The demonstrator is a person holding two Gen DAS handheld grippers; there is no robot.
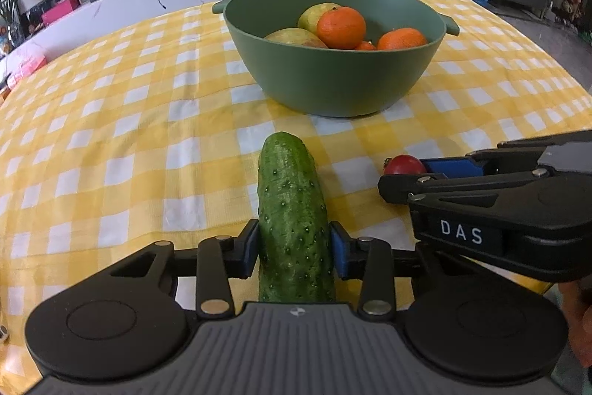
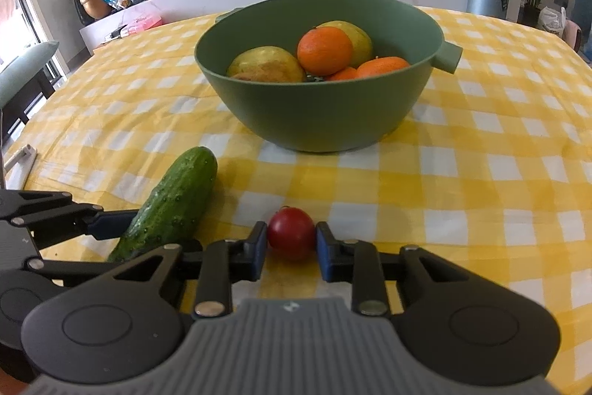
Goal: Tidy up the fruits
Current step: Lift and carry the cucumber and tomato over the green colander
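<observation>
A: Where's the cucumber (image 1: 292, 221)?
B: In front of the bowl (image 1: 333, 80), lying on the cloth (image 1: 111, 136). The left gripper (image 1: 294, 248) is clamped on it, pads against both sides.
A: And the tomato (image 2: 291, 235)?
B: Nearer than the bowl too, right of the cucumber. The right gripper (image 2: 291, 247) pinches it between its pads.
A: The bowl?
B: Oranges (image 2: 325, 50) and pears (image 2: 266, 65) inside.

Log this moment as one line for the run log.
left gripper: shut on cucumber | right gripper: shut on tomato | bowl: holds oranges and pears | both items on tablecloth
</observation>
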